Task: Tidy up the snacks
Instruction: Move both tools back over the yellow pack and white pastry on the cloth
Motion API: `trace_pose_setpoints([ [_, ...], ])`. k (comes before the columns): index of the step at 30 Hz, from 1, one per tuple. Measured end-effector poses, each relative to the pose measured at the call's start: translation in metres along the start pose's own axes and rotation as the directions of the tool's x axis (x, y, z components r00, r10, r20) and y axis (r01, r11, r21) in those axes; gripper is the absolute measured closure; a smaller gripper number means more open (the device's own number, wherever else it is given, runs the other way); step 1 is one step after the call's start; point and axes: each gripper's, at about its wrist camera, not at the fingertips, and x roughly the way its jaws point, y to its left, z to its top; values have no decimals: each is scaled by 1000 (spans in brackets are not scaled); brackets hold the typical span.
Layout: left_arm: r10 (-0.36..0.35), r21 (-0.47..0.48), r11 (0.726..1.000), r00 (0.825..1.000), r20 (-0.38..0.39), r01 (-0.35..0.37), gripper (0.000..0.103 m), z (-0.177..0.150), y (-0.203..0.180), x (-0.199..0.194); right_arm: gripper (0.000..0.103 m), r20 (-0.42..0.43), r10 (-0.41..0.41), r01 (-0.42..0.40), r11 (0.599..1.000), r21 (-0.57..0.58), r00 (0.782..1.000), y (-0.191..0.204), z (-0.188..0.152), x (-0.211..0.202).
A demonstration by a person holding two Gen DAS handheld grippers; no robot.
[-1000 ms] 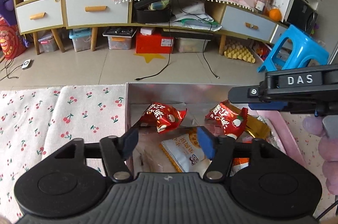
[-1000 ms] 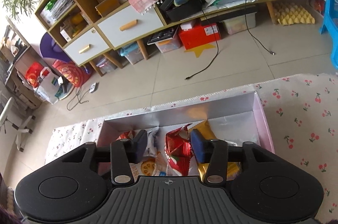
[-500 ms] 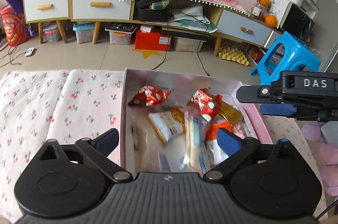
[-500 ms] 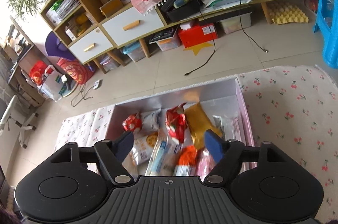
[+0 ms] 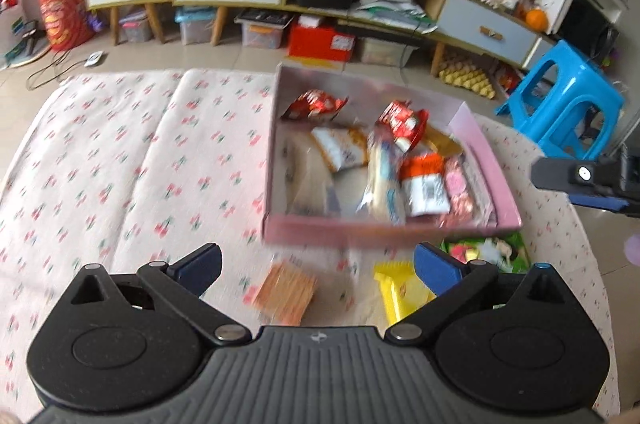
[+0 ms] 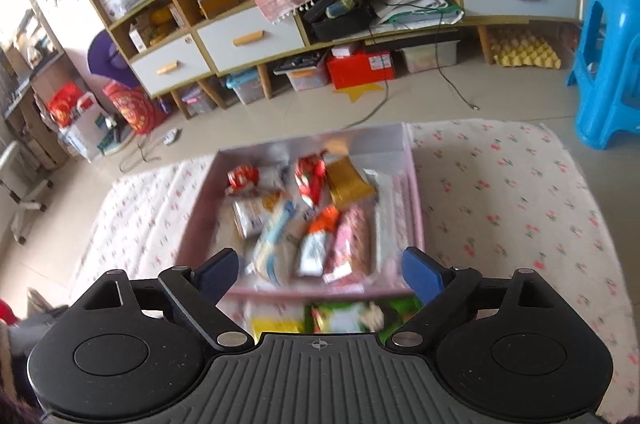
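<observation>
Pink box (image 5: 384,226) beyond left gripper (image 5: 316,264)

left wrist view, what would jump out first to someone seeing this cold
The pink box in the middle of the cherry-print cloth, packed with bright snack packets, draws the eye first. Just in front of it, outside the box, lie an orange packet, a yellow packet and a green packet. The left gripper fills the bottom, its jaws wide and empty.
</observation>
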Motion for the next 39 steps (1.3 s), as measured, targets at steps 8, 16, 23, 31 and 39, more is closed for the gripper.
trace_pose_setpoints([
  [8, 14, -20, 1000, 999, -39, -15, 0, -27, -4, -11, 12, -79, -111, 109, 994, -30, 991, -6, -41, -8],
  [16, 7, -50, 999, 998, -69, -10, 0, -44, -16, 2, 12, -142, -201, 201, 980, -16, 969, -29, -67, -1],
  [23, 11, -21, 1000, 998, -54, -13, 1, -48, -43, 18, 12, -188, -263, 267, 964, 0, 947, -45, -78, 10],
  [31, -15, 46, 999, 999, -38, 16, 7, -52, -69, 35, 12, -237, -288, 305, 951, 38, 928, -62, -81, 23],
  [39, 13, 109, 994, 999, -35, -9, 36, -56, -76, 50, 10, -276, -331, 340, 940, -15, 903, -70, -92, 40],
])
